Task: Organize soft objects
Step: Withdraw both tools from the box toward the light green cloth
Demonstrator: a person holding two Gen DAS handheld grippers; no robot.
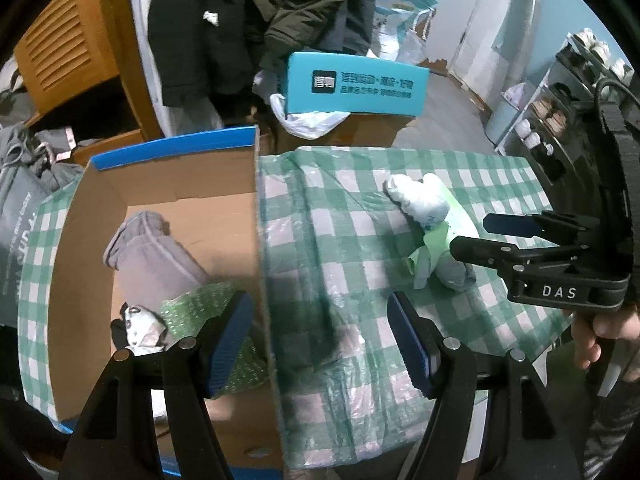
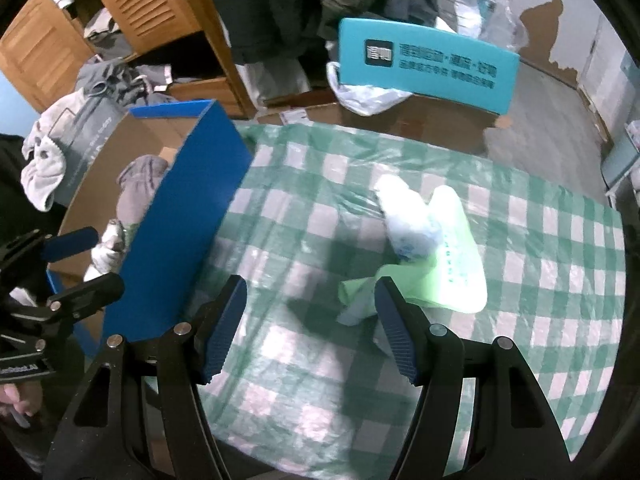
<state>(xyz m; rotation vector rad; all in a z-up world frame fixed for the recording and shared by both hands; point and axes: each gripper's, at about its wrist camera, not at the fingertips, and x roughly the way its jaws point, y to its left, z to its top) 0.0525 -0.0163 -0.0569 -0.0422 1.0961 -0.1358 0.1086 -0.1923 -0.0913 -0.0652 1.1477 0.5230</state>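
A cardboard box [image 1: 160, 188] with a blue outside [image 2: 180, 232] stands at the left of the green checked tablecloth [image 1: 360, 240]. In it lie a grey cloth [image 1: 152, 256], a green dotted piece [image 1: 196, 304] and a white patterned sock [image 1: 140, 326]. To the right on the cloth lies a white soft bundle [image 2: 408, 220] with a light green bag [image 2: 452, 256] and a grey piece [image 1: 456, 276]. My left gripper [image 1: 320, 344] is open and straddles the box's right wall, holding nothing. My right gripper [image 2: 310, 332] is open over the cloth, its right finger beside the bag's knotted tail.
A teal printed panel [image 1: 352, 84] and a white plastic bag [image 1: 308, 120] sit behind the table. Dark coats [image 1: 248, 20] hang beyond, beside a wooden louvred cabinet [image 2: 152, 4]. A shoe rack [image 1: 560, 120] stands at the right. Grey clothes [image 2: 108, 80] are heaped left of the box.
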